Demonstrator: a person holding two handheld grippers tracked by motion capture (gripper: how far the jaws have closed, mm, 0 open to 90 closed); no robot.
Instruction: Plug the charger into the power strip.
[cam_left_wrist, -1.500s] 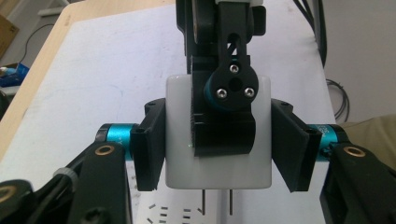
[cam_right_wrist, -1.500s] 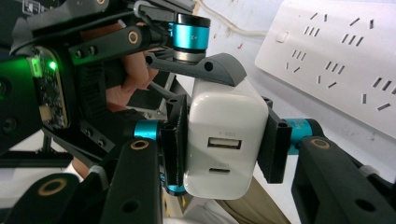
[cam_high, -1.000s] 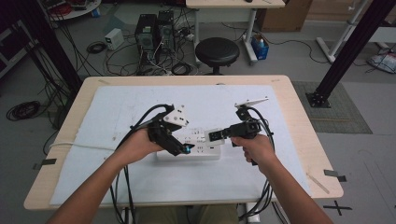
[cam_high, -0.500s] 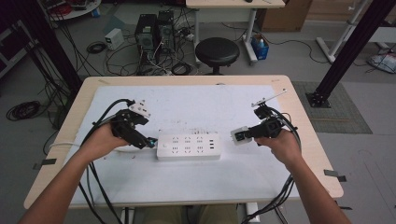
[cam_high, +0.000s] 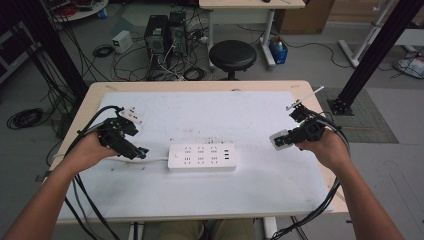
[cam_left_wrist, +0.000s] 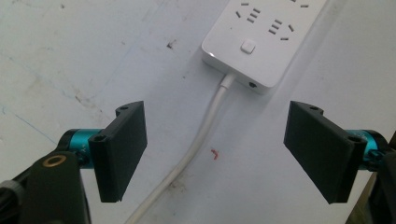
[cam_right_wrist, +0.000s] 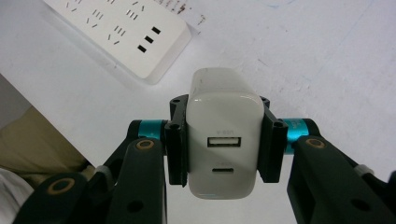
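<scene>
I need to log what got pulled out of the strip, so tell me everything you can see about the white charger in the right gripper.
The white charger is a rounded block of glossy plastic, clamped on both sides between the black jaws of the right gripper. Its facing end carries a rectangular USB port above a smaller oval one, with faint lettering between. It hangs above the white table mat, apart from the power strip, touched by nothing but the jaws. Its prongs are hidden.

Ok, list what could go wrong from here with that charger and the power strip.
1. The right gripper clamps the white charger only by its smooth sides, so it might twist or slip when pushed toward the power strip.
2. The left gripper hangs open above the strip's cord, not holding it, so the strip could slide on the table.
</scene>
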